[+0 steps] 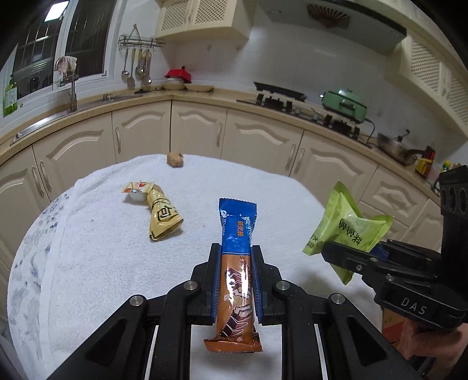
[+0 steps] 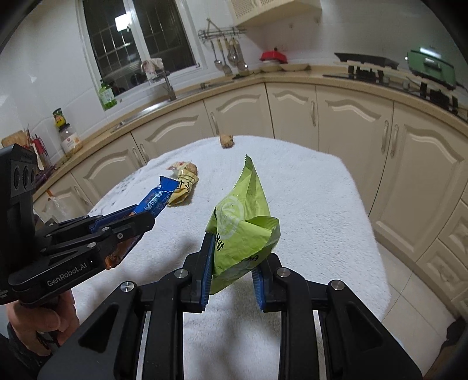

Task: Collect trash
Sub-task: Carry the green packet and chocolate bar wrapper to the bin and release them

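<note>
The left gripper is clamping one blue-and-brown wafer bar wrapper above the white towel-covered table. The right gripper is pinching one crumpled green snack packet. Two pieces are lying on the towel: a yellow wrapper and a small brown nut-like lump. Only the right wrist view is showing two jars on the counter; only the left, a wok.

We see even, fairly bright indoor light. Ceiling lamp reflected in dark window glass. Soft shadows on white terry table cloth. Glare on glossy brown-and-blue snack wrapper. Strong fisheye bending, black corner vignette. Focus sharp.
</note>
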The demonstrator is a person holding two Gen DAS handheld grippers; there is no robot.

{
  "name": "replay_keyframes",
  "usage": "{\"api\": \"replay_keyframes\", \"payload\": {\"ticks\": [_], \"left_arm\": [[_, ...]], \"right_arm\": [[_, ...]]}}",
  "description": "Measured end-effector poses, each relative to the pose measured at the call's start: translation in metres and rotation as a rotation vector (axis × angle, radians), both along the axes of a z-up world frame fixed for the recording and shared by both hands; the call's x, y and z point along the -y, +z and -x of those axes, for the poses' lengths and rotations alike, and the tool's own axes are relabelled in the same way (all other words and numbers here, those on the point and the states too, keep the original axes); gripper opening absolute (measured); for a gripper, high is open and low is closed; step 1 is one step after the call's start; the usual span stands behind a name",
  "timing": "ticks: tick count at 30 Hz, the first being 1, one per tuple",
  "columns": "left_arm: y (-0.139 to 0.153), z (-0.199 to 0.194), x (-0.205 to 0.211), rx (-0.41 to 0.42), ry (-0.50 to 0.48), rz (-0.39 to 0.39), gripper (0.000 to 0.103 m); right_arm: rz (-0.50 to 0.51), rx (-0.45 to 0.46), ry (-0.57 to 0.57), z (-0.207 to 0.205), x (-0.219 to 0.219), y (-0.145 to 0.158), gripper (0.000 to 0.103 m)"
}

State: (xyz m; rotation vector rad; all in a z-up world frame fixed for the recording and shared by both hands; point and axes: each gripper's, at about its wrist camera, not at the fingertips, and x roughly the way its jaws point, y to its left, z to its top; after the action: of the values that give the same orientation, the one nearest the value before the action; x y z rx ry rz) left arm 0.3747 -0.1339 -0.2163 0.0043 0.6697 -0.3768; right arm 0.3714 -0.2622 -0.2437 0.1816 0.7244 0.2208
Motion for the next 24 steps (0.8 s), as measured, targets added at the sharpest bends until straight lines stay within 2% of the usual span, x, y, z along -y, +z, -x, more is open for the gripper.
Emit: {"api": "replay_keyframes", "payload": {"ticks": [15, 20, 24], "left_arm": [[0.035, 0.093, 0.036, 0.115, -0.046, 0.04, 0.015], [0.044, 0.121, 0.057, 0.143, -0.087, 0.082, 0.015], [0.039, 0.134, 0.084, 0.138, -0.149, 0.099, 0.015]], "right_arm": [[0.007, 0.144, -0.065, 0.082, 0.04, 0.052, 0.024], [0.027, 0.188, -0.139, 0.119, 0.064, 0.065, 0.024], [0.041, 0.193, -0.223, 0.146, 0.093, 0.066, 0.024]]}}
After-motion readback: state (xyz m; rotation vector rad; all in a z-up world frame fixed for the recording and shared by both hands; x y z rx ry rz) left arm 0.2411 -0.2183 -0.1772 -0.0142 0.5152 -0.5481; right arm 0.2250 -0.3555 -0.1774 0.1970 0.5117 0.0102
